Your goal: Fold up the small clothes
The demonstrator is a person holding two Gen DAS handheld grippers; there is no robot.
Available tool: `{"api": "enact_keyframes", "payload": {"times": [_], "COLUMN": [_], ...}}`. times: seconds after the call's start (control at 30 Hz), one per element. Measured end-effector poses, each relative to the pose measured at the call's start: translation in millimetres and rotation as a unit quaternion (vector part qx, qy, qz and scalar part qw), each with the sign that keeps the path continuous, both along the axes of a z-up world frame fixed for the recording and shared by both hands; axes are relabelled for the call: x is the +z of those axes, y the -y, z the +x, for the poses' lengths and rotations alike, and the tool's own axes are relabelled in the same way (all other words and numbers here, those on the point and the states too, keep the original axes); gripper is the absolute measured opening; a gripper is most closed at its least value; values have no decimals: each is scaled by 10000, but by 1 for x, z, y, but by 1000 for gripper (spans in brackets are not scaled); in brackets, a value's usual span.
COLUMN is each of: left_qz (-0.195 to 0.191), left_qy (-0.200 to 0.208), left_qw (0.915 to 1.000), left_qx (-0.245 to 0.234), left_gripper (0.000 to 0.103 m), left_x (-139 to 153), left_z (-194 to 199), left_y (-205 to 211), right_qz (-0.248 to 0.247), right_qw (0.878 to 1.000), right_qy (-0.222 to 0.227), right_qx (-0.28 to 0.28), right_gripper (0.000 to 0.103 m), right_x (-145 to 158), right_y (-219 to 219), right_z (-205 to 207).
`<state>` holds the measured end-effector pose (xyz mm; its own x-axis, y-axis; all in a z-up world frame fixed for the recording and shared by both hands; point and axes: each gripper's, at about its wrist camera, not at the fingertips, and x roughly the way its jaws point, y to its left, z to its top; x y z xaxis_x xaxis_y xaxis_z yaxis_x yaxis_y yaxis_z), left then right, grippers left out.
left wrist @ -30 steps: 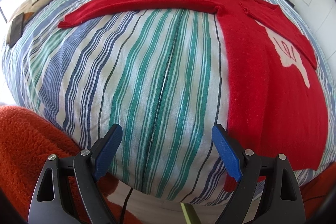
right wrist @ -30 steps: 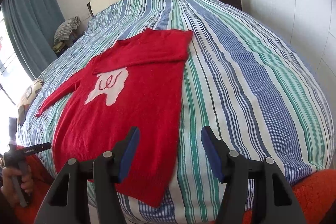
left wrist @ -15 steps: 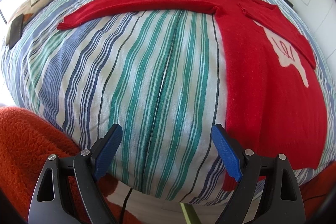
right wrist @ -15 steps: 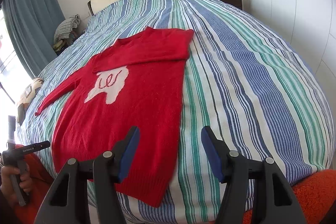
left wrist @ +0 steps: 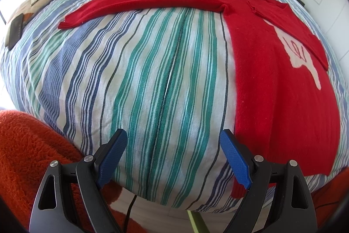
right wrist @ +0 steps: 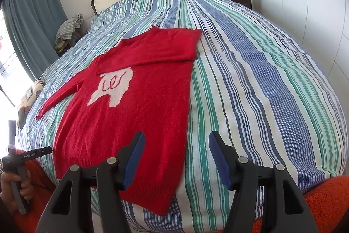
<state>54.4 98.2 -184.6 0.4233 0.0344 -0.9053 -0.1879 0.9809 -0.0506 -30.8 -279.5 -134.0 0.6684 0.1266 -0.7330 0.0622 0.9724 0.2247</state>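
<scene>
Red sweater [right wrist: 139,102] is lying flat on the striped bedspread [right wrist: 261,84], just beyond my right gripper [right wrist: 176,158] and right of my left gripper [left wrist: 174,158]; both jaws are standing apart, holding nothing.

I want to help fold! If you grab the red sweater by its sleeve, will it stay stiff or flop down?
The red sweater probably flops: it lies limp, and one sleeve is already folded flat across it. Its fuzzy knit likely grips, not slips.

A red sweater [right wrist: 139,115] lies flat on the striped bed [right wrist: 261,80], one sleeve folded across its chest, the other stretched out left. The right gripper [right wrist: 176,158] hovers open over its hem.
</scene>
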Motion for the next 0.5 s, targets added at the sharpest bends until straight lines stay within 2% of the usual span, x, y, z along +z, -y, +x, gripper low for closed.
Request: {"api": "enact_keyframes", "payload": {"times": [0.5], "left_qz": [-15], "left_qy": [27], "left_qw": [10000], "left_qx": [5], "left_gripper": [88], "left_x": [1], "left_z": [0], "left_y": [-1], "right_qz": [10], "right_qw": [10000], "right_qy": [42], "right_qx": [-19], "right_gripper": [61], "right_x": [2], "right_y": [-1], "right_z": [-2]}}
